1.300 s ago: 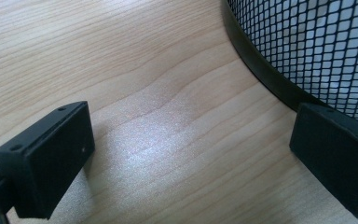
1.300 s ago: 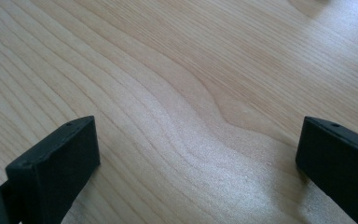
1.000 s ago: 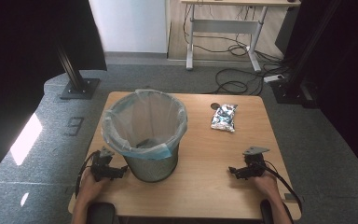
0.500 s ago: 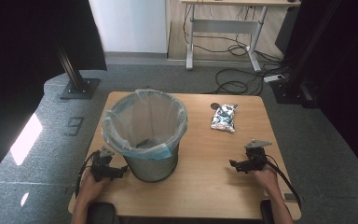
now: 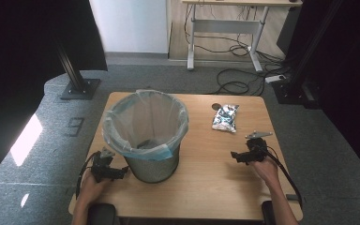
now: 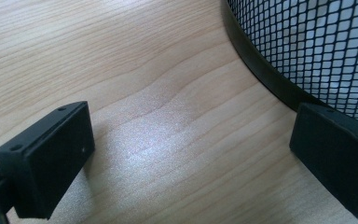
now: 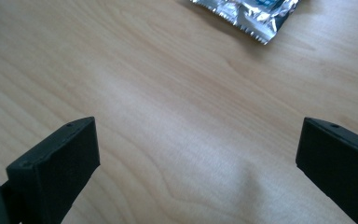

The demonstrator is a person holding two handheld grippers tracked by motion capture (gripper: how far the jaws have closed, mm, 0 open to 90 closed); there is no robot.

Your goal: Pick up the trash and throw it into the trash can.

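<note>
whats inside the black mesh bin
The black mesh waste bin holds a clear plastic liner bag folded over its rim. Through the opening, the liner's pale walls and a dark patch low down show; the near wall hides the rest of the bottom.

High view sits above the person's edge of the desk (image 5: pixel 206 178), looking forward and down, far enough back to catch the whole top plus floor around it. Left tongs (image 6: pixel 186 154) cam rides super low over the wood, with the mesh bin (image 6: pixel 317 51) at 2 o'clock, really close. Right tongs (image 7: pixel 198 154) cam also hugs the wood, foil packet (image 7: pixel 249 14) at 12 o'clock. Both overlap the high view.
</note>
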